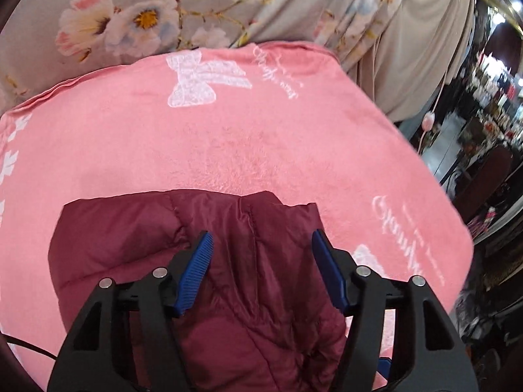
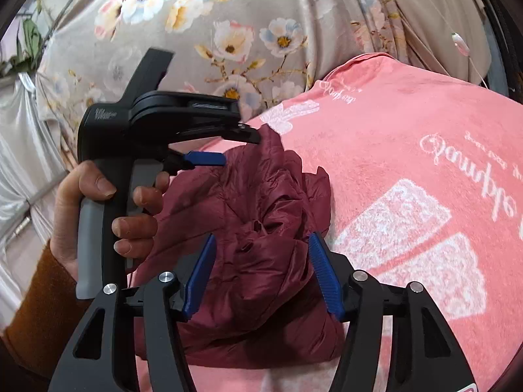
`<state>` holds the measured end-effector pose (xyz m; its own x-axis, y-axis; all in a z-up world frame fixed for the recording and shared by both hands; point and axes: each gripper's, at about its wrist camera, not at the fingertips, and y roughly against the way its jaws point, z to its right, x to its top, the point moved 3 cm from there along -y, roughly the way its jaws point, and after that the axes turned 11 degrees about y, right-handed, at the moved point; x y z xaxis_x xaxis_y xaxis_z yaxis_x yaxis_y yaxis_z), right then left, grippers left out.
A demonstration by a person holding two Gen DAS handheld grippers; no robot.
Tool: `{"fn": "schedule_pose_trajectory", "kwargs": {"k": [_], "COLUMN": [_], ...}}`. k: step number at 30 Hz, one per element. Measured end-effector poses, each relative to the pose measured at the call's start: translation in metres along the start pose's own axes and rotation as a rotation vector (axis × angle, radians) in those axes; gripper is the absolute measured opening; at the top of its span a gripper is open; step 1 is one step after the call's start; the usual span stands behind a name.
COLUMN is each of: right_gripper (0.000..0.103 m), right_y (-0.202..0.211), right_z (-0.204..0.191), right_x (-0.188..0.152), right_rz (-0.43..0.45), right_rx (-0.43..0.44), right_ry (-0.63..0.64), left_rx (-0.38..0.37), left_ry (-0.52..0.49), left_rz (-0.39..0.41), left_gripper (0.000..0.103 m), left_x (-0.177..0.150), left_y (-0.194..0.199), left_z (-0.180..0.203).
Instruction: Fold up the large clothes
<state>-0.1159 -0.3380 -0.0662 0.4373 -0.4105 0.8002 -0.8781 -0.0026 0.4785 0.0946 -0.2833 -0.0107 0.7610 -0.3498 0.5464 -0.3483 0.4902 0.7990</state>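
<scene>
A maroon quilted puffer jacket lies bunched on a pink blanket. My left gripper is open, its blue pads on either side of the jacket's folded top part, just above it. In the right wrist view the jacket is crumpled into a heap on the pink blanket. My right gripper is open above the heap's near side. The left gripper shows there from the side, held by a hand, over the jacket's far edge.
A grey floral bedsheet lies beyond the blanket, also seen in the right wrist view. The bed's edge drops off at the right, with dark cluttered room beyond. A thin black cable runs at lower left.
</scene>
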Motion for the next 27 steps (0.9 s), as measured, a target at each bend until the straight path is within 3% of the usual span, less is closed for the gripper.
{"fn": "schedule_pose_trajectory", "kwargs": {"k": [1, 3, 6, 11, 21, 27], "right_gripper": [0.047, 0.024, 0.01, 0.006, 0.005, 0.005], "right_y": [-0.005, -0.015, -0.004, 0.015, 0.002, -0.012], "right_z": [0.0, 0.003, 0.012, 0.02, 0.027, 0.029], "right_x": [-0.002, -0.009, -0.016, -0.026, -0.051, -0.062], "right_rz": [-0.017, -0.063, -0.033, 0.0, -0.103, -0.165], "right_rx": [-0.002, -0.007, 0.004, -0.002, -0.06, -0.085], "right_ry": [0.01, 0.009, -0.026, -0.076, -0.08, -0.051], "left_rx": [0.013, 0.028, 0.054, 0.071, 0.108, 0.138], "left_ry": [-0.014, -0.032, -0.04, -0.05, -0.064, -0.102], "left_rz": [-0.016, -0.039, -0.056, -0.081, -0.095, -0.064], "left_gripper": [0.058, 0.055, 0.054, 0.049, 0.045, 0.046], "left_x": [-0.002, -0.005, -0.01, -0.012, -0.021, -0.03], "left_y": [-0.009, -0.021, -0.036, -0.052, -0.091, -0.106], "left_z": [0.003, 0.005, 0.007, 0.011, 0.012, 0.015]}}
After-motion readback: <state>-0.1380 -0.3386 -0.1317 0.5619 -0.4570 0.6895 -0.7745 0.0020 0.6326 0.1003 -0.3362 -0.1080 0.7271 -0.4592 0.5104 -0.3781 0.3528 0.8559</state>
